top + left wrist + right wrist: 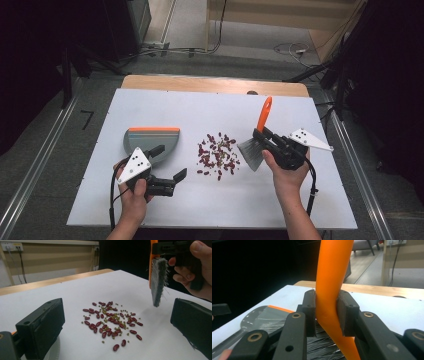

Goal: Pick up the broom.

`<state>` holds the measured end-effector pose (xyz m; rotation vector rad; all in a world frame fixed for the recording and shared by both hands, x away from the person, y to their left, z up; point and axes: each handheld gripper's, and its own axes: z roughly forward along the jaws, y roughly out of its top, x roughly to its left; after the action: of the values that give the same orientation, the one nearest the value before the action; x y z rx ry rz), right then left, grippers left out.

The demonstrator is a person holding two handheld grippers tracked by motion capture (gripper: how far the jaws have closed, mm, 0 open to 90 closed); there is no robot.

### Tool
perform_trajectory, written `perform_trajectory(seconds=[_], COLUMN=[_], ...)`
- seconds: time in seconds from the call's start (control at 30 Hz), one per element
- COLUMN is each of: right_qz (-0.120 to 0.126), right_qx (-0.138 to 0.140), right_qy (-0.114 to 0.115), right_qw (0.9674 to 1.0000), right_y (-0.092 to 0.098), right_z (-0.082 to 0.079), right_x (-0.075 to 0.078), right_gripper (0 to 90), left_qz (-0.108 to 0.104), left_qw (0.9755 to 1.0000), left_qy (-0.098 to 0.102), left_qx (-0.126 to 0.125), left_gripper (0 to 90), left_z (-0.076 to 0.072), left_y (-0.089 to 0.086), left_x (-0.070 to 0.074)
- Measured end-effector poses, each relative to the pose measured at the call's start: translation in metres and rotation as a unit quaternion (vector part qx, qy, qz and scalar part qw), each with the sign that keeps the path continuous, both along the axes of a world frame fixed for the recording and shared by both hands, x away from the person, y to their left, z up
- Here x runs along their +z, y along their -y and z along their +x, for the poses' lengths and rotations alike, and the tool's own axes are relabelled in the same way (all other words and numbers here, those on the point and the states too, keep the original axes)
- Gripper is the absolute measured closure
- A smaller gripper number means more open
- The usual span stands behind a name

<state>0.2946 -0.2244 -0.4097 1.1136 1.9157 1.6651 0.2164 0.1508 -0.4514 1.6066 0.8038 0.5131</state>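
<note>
- Jaws of my right gripper (325, 315) clamp one orange-handled brush (256, 145).
- Left gripper (169, 162) gapes wide, empty, beside one dustpan (152, 137).
- Beans (110, 320): too many to count.

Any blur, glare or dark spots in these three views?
High view: table evenly lit, surroundings near black. Left gripper view: beans sharp, near jaws soft. Right gripper view: brush handle sharp, dustpan shows faint streaky glare, left background black.

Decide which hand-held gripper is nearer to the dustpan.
Left. The left hand-held gripper is open at the dustpan's near edge, while the right hand-held gripper, clamping the brush handle, sits beyond the scattered beans.
</note>
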Motion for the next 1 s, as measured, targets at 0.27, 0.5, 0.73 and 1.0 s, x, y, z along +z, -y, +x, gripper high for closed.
perform_trajectory(seconds=[0.27,0.5,0.73,1.0], right_qz=[-0.003,-0.002,-0.001,-0.002], right_qx=[0.016,0.032,0.047,0.066], right_qy=[0.004,0.007,0.013,0.016], right_qw=[0.9999,0.9994,0.9988,0.9977], right_y=[-0.016,-0.030,-0.045,-0.063], right_z=[-0.004,-0.010,-0.017,-0.024], right_x=[-0.001,0.000,0.002,0.003], right_gripper=[69.3,69.3,69.3,69.3], left_qz=[-0.004,-0.006,-0.002,0.005], left_qw=[0.9999,0.9996,0.9993,0.9989], left_qy=[-0.006,-0.008,-0.015,-0.021], left_qx=[-0.014,-0.026,-0.035,-0.042], left_gripper=[0.0,0.0,0.0,0.7], left_z=[0.002,0.001,0.000,-0.002], left_y=[0.013,0.023,0.034,0.048], left_x=[0.000,0.001,0.000,0.000])
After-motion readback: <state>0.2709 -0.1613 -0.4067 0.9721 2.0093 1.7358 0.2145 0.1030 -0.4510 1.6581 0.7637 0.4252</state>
